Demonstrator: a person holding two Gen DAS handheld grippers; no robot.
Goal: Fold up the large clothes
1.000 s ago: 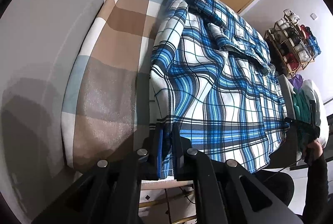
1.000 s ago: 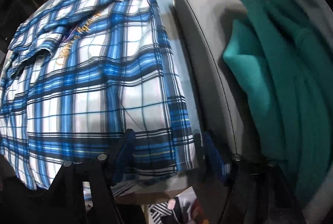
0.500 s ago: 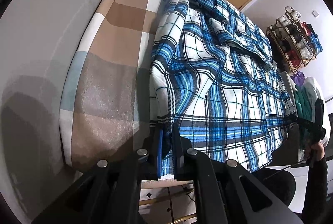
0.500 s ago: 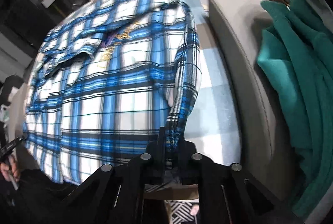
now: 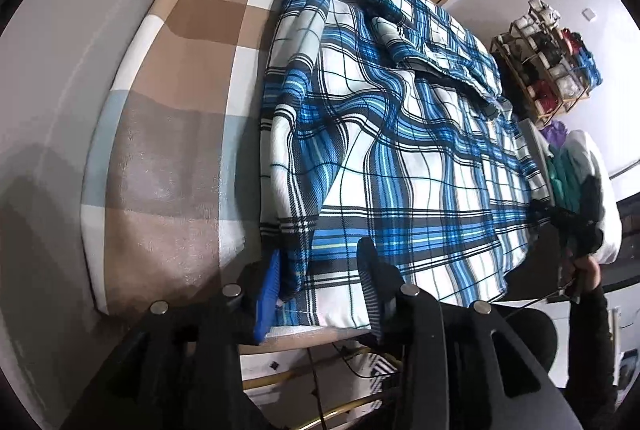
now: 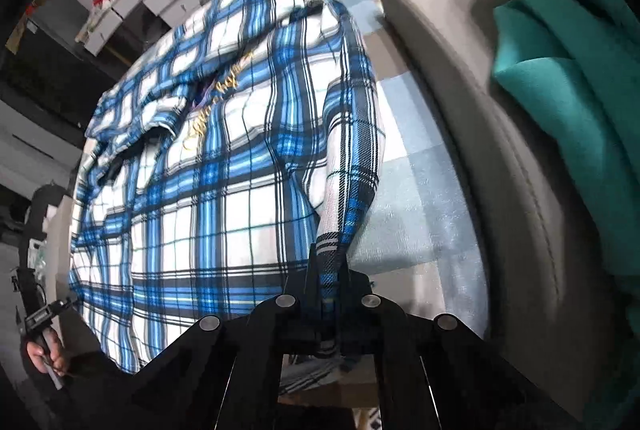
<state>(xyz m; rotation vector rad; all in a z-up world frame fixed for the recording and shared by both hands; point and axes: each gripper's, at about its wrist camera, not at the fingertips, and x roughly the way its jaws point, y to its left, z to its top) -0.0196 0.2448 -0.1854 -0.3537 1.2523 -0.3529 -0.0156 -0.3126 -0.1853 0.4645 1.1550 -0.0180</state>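
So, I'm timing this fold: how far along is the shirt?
Early. Done: the shirt lies spread on the checked cloth, its side edges turned in. In hand: the right gripper is shut on one hem corner; the left gripper has just been opening, the other hem corner loose between its fingers. Left: the bottom-to-collar fold. The teal clothes wait.

Blue, white and black plaid shirt, spread wide before both tools, gold embroidery near its collar, hem corner between the left tool, other hem corner lifted, pinched in the right tool
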